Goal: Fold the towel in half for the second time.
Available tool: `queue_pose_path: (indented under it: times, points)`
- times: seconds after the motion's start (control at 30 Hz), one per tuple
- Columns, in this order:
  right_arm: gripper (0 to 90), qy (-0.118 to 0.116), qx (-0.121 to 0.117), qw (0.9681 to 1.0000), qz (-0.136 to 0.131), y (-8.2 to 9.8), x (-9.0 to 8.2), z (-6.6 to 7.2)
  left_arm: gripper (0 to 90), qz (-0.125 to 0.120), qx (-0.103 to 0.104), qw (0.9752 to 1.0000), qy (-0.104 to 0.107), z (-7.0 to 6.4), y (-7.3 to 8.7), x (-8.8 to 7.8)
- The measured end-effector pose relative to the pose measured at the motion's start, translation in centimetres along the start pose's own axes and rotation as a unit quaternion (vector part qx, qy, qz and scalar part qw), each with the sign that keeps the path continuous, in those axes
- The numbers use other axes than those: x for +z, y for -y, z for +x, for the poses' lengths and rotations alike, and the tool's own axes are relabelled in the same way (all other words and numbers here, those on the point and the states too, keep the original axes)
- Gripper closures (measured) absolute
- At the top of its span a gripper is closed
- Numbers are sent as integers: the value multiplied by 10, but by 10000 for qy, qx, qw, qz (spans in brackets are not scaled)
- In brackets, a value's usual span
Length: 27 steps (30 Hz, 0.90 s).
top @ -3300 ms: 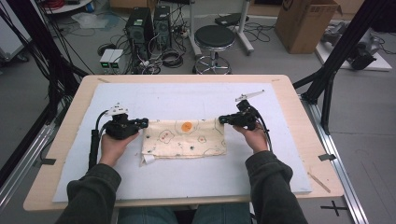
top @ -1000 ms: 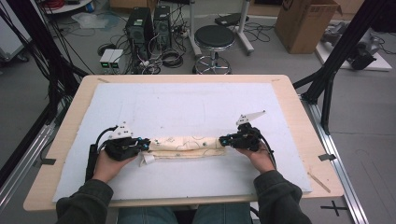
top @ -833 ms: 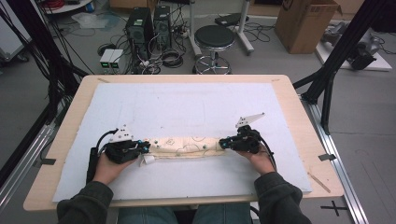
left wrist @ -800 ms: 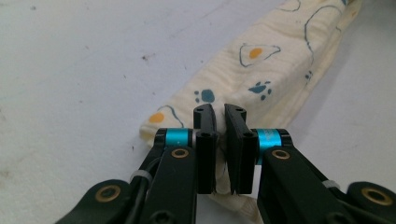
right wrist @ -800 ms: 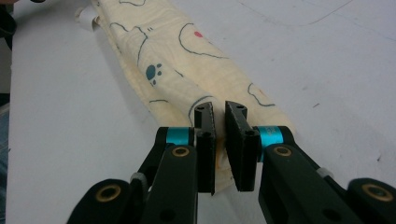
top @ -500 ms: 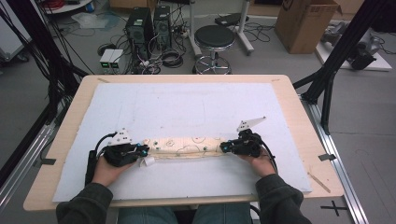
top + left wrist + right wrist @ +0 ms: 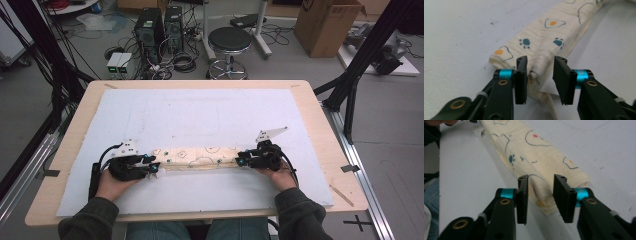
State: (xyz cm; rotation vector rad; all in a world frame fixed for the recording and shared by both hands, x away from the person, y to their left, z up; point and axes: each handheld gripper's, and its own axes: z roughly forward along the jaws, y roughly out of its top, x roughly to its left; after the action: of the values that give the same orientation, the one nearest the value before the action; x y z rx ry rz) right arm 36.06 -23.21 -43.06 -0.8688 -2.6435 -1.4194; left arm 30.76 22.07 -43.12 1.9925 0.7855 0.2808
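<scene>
A cream cloth (image 7: 200,156) printed with fried eggs and blue paw prints lies folded into a long narrow strip on the white mat (image 7: 215,110), near the front. My left gripper (image 7: 152,167) is at the strip's left end. In the left gripper view the cloth (image 7: 541,45) has its folded end between the jaws of that gripper (image 7: 539,61), which stand apart with a gap at the right jaw. My right gripper (image 7: 241,160) is at the strip's right end. In the right gripper view its jaws (image 7: 540,178) stand open astride the cloth's (image 7: 536,150) end.
The mat covers most of the wooden table (image 7: 320,115). Behind the table stand a black stool (image 7: 229,42), computer towers (image 7: 160,25) with cables, and a cardboard box (image 7: 325,25). A person's hands and dark sleeves come in from the front edge.
The cloth, spread wider 3.3 s ago, is now a narrow strip nearer the front edge. Both grippers came toward the person with its ends, and now their jaws stand apart.
</scene>
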Motion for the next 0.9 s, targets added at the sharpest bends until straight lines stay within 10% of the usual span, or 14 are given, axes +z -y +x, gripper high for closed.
queue_pose_path:
  times: [0.33,0.67,0.9]
  points:
    - [526,-172,-12,9990,-409,-17,-17,8,489,-430,-103,9989,154,-1,-21,-7]
    - [751,-272,-211,9993,-164,-51,13,15,809,-44,181,9996,220,-17,-48,34]
    - [834,-441,-318,9984,125,-65,42,21,873,201,287,9989,298,-21,-56,56]
